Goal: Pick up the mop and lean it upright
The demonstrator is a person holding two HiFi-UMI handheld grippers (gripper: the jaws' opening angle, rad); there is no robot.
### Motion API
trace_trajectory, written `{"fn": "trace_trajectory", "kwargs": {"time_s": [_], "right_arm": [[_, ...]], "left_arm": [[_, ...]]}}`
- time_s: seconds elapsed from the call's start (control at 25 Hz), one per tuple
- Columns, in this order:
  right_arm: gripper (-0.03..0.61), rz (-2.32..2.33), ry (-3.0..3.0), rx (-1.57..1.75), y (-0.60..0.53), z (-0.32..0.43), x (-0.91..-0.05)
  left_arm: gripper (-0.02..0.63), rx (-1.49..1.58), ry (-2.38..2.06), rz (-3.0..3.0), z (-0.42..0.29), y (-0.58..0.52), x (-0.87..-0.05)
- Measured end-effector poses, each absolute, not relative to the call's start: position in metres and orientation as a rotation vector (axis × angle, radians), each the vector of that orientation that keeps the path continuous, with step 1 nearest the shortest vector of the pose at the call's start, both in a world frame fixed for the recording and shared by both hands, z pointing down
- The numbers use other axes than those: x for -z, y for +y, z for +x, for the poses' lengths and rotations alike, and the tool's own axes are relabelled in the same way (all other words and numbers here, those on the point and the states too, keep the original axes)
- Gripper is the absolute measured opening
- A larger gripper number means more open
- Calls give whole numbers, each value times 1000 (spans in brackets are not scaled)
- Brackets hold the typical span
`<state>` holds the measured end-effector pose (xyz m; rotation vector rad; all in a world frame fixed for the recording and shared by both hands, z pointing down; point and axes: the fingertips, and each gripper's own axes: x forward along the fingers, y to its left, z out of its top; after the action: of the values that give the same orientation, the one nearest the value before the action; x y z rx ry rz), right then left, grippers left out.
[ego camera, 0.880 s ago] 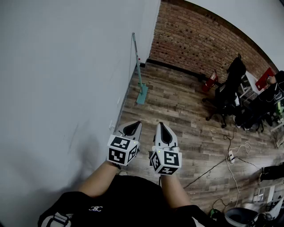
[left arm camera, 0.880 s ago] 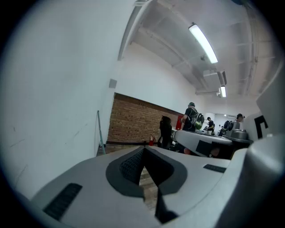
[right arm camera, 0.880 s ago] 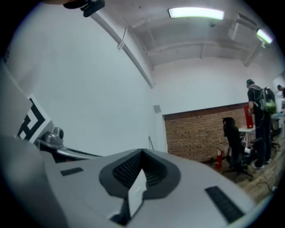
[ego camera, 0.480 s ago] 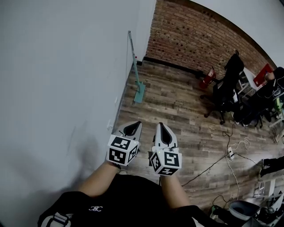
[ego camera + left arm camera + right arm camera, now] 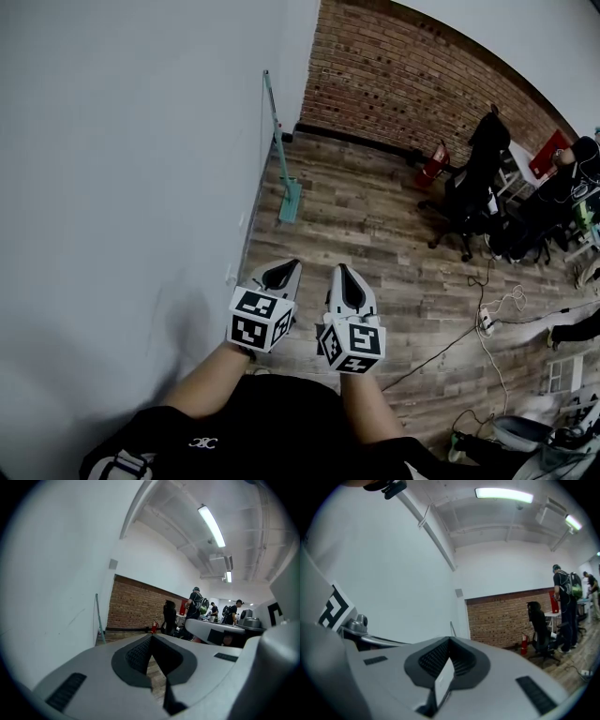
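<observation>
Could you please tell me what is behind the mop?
The mop leans on the white wall right behind it, and a brick wall stands farther back. The patch of wood floor under the mop is covered.

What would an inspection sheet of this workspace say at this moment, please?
Surface: bare wood-plank floor.
Job's things: mop stands upright, leaning on the white wall, head on the floor.
Clutter: red fire extinguisher and black office chair by the brick wall.
Grippers: left tongs and right tongs both shut and empty, held near the body, well short of the mop.
Cables: black cable and white power strip on the floor at right.
Surroundings: people at desks, far right.
</observation>
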<state>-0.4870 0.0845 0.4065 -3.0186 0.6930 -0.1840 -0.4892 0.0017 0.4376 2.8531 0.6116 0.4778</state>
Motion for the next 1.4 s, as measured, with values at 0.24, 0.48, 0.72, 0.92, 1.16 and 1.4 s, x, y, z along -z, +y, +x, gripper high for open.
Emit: {"fn": "trace_trajectory", "kwargs": {"time_s": [0.24, 0.48, 0.72, 0.92, 1.16, 1.4], "right_arm": [[14, -3013, 625, 193, 91, -462, -407], [14, -2992, 622, 228, 117, -407, -430], [14, -2963, 709, 210, 142, -328, -424], [14, -2941, 750, 194, 172, -265, -408], [14, -2939, 762, 203, 213, -207, -409], [14, -2940, 767, 194, 245, -158, -408]], "left_arm": [[-5, -537, 653, 2847, -468, 3, -447], [-5, -578, 650, 2852, -413, 27, -466], [-5, -568, 600, 2890, -339, 59, -460], [-5, -559, 546, 2901, -277, 87, -446], [-5, -564, 519, 2901, -220, 125, -447], [-5, -544, 508, 2896, -172, 157, -444]]}}
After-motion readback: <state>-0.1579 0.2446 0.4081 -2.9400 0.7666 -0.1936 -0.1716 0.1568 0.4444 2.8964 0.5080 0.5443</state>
